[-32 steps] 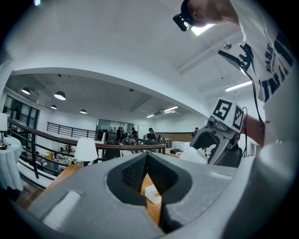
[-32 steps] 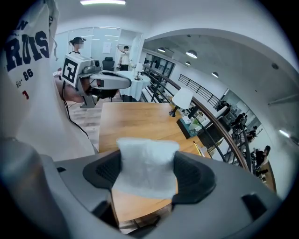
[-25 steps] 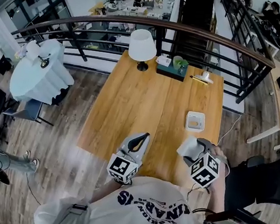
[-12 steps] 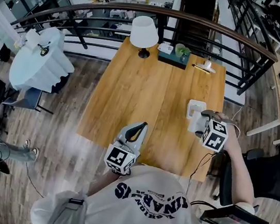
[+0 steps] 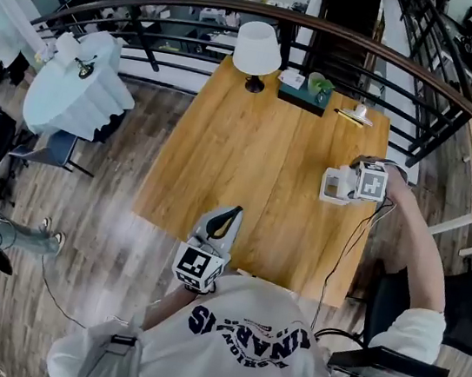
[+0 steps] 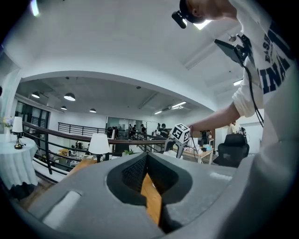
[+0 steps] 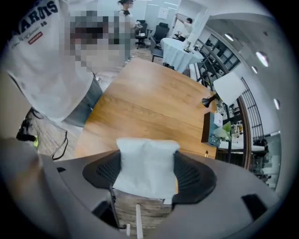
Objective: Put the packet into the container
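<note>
Left tongs [image 5: 230, 216]: tips drawn together with nothing between them. They are held level just off the near edge of the table and point across it.
Right tongs [image 7: 147, 156]: spread fairly wide and pointing steeply down, with both pads pressed against the sides of the packet.
Packet [image 7: 145, 175]: white and soft, gripped upright between the right tongs' pads. Its far edge stands out a little past their tips.
Container [image 5: 327, 193]: small and white, on the table directly beneath the right tongs' tips and well to the right of the left tongs. In the head view it merges with the packet, so I cannot tell whether the two touch.
Table [image 5: 249, 159]: wooden, and bare across the stretch ahead of the left tongs.
Lamp [image 5: 257, 50]: white shade, at the table's far edge, well beyond the left tongs' tips.
Right arm [image 5: 412, 245]: stretched out behind the right tongs.
</note>
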